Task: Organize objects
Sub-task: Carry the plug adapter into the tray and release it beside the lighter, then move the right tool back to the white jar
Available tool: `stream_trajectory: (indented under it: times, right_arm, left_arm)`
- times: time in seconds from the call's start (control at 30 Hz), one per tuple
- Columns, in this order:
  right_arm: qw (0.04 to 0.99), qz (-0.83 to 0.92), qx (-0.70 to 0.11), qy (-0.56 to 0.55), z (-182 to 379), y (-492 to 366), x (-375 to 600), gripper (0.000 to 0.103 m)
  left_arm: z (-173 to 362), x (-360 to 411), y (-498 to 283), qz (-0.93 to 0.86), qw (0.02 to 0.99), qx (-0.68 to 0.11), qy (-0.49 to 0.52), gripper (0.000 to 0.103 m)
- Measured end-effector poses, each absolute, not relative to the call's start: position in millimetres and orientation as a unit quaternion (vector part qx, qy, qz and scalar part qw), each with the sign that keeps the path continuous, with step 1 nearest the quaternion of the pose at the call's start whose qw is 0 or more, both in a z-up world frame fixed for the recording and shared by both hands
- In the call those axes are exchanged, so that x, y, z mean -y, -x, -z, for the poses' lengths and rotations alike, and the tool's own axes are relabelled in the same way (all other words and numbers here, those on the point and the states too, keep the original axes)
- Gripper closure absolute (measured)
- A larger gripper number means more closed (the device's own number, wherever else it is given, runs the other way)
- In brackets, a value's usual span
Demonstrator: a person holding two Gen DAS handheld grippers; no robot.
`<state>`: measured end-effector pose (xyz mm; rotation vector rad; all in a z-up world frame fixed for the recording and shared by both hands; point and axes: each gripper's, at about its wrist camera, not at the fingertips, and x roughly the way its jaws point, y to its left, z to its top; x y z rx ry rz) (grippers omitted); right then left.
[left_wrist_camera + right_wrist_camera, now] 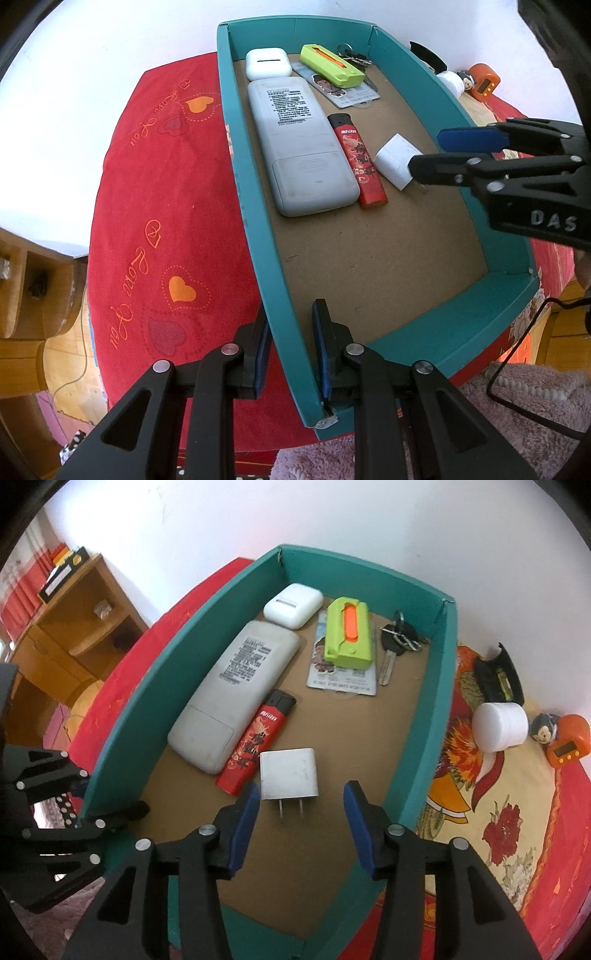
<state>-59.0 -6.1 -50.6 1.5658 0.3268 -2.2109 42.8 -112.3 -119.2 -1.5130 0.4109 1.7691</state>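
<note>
The teal box was pinched at its near-corner wall by the left gripper, evidently to steady it. The white charger lay inside the box beside the red lighter, released between the right gripper's parted, empty fingers.

Matt teal cardboard tray, rough brown floor; glossy plastic lighter.
</note>
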Motion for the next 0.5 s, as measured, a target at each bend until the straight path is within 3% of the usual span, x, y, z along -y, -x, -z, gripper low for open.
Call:
stream_trajectory:
  times: [0.5]
  right_arm:
    - [0.197,0.827,-0.062,-0.522,1.9,52.3,-30.8,0.048]
  left_arm:
    - [119.2,111.7,-42.8,-0.699,0.368,-0.149,0.595,0.082]
